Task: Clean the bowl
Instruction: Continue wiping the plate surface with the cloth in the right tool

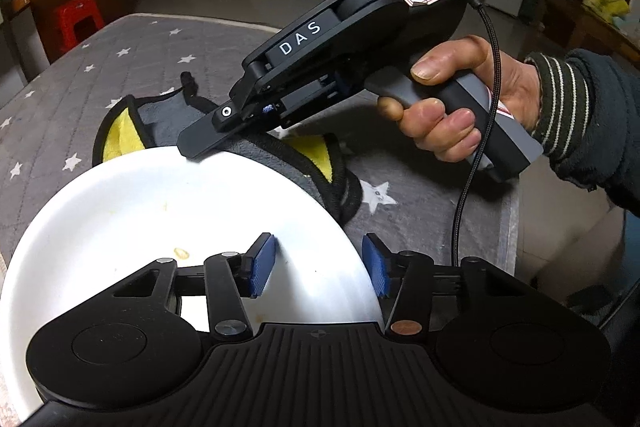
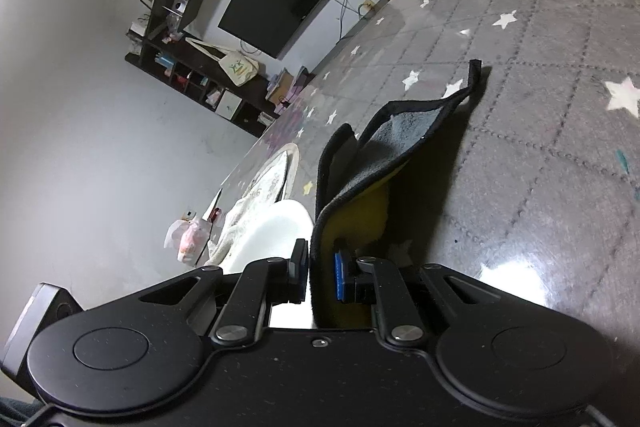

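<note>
Between the left gripper's (image 1: 318,265) spread jaws sits the white bowl's (image 1: 160,211) rim; the right gripper (image 2: 322,273) pinches the cloth (image 2: 360,183).

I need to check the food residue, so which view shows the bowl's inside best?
The left wrist view: the bowl fills the foreground, yellowish specks visible inside. The right wrist view catches only a white sliver of it beside the cloth.

We see white bowl (image 1: 160,227) filling near-left space, its rim between left gripper (image 1: 320,267) pads, jaws apart. Right gripper (image 1: 224,131) crosses above bowl's far rim, blocking approach from right. Grey-yellow cloth (image 2: 384,163), pinched in right gripper (image 2: 322,277), drapes just behind bowl. Star-patterned table cover (image 1: 80,87) lies bare far-left and beyond cloth: open passage there.
</note>
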Motion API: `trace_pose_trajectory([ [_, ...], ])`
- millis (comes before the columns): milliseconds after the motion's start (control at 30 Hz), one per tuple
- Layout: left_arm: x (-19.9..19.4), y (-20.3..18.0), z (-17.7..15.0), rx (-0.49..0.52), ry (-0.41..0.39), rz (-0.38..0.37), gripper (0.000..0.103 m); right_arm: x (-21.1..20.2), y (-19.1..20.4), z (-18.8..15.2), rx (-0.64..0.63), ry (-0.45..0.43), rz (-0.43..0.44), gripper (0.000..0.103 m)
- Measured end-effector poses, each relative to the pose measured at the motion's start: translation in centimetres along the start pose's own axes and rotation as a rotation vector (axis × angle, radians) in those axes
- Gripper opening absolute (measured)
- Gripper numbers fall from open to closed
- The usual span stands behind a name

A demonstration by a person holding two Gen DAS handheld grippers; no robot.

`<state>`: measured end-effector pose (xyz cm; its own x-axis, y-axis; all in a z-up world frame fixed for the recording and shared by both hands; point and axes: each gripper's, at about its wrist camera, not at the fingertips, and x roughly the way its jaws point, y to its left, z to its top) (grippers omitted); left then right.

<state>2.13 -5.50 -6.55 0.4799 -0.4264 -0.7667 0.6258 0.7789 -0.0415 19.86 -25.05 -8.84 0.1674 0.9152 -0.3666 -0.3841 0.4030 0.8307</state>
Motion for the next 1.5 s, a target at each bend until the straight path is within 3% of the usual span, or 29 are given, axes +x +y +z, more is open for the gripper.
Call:
trace_pose_trajectory([
  [867,-1.7,-0.4,-1.3,0.005,-0.003,0.006,0.05,8.4,2.3,5.2,-0.124,0.122,0.018,0.016],
  [1233,-1.7,-0.5,-1.3,-0.01,-0.003,0.006,0.052,9.8,2.9,5.7,-0.153,0.168,0.028,0.016],
  [1500,-1.5,0.1,-0.7,-0.089,0.002,0.038,0.056,8.6,2.1,5.6,-0.132,0.152,0.031,0.016],
])
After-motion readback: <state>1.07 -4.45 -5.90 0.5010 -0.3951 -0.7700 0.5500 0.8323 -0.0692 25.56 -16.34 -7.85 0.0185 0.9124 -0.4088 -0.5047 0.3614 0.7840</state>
